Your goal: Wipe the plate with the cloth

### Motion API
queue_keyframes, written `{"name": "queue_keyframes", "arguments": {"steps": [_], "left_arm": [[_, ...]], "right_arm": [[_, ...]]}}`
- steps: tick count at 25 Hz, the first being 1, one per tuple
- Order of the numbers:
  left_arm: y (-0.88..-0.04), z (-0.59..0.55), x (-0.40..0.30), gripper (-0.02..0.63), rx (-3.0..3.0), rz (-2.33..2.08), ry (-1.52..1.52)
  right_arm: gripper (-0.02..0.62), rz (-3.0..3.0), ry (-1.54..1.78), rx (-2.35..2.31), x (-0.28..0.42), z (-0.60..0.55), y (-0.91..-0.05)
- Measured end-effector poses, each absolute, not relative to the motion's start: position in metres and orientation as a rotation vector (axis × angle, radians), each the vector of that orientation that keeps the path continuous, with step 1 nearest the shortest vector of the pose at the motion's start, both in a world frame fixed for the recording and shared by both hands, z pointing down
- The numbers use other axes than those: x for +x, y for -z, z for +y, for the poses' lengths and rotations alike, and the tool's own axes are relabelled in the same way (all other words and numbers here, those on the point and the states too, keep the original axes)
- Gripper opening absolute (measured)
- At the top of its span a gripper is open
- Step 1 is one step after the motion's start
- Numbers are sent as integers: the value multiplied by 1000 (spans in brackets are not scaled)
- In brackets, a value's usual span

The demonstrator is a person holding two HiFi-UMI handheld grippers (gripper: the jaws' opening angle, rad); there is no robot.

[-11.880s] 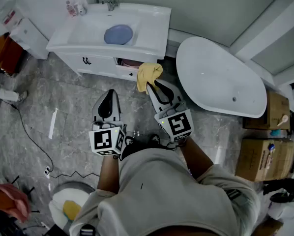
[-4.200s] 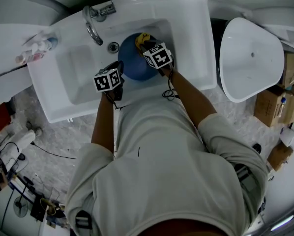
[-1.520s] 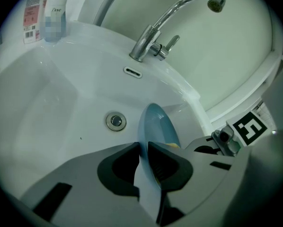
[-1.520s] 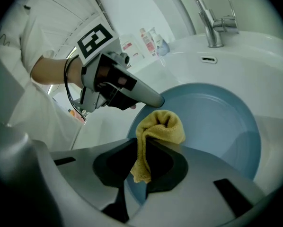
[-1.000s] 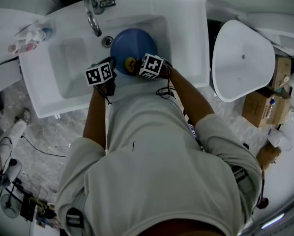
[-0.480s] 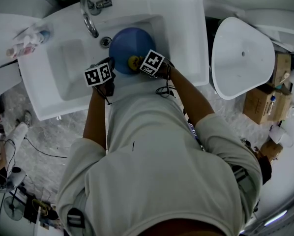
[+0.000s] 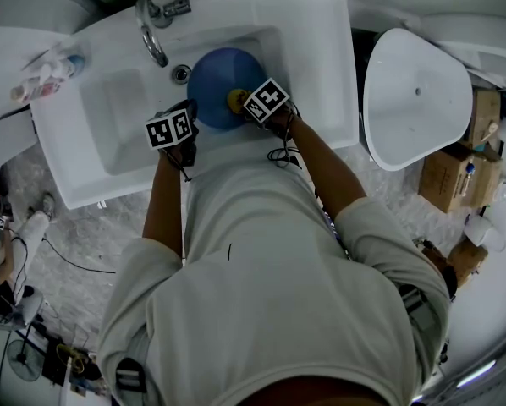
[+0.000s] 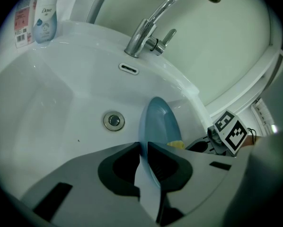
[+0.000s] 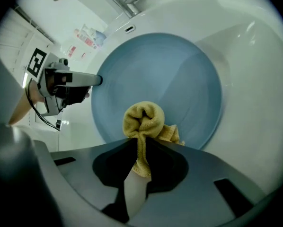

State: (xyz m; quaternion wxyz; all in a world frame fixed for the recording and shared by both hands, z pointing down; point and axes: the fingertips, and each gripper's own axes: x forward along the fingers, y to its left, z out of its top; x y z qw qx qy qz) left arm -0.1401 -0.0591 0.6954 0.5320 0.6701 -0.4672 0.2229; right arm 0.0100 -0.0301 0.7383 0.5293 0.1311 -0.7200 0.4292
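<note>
Lower centre of right gripper view: R gripper (image 9: 137,148) clenched on yellow cloth (image 9: 142,119), wad pressed against blue plate (image 9: 155,74). L gripper (image 8: 144,150) clamped on plate rim, propping it on edge. Prob. mid-wipe; next calls for sweeping cloth across plate face w/ steady pressure and firm rim grip. Beyond: white sink (image 8: 47,103) w/ plate inside, drain (image 8: 113,121) centre, faucet (image 8: 148,30) upper middle.

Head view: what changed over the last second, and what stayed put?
The right tongs, shut on the cloth, slid it slightly rightward and away from the person across the plate. Nothing was picked up or released. The left tongs stay clamped on the plate's rim, and the plate stays in the sink.
</note>
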Motion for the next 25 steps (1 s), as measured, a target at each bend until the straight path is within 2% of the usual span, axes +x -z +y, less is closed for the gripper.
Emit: {"name": "queue_keyframes", "arguments": {"steps": [11, 20, 25], "left_arm": [[-692, -60, -138, 66, 1608, -1110, -539], [-690, -61, -137, 67, 1619, -1101, -541], [-689, -62, -136, 69, 1629, -1100, -550]], "right_arm": [[55, -1715, -1029, 588, 26, -65, -739], [55, -1714, -1337, 868, 31, -102, -738], [55, -1749, -1335, 924, 26, -119, -733]]}}
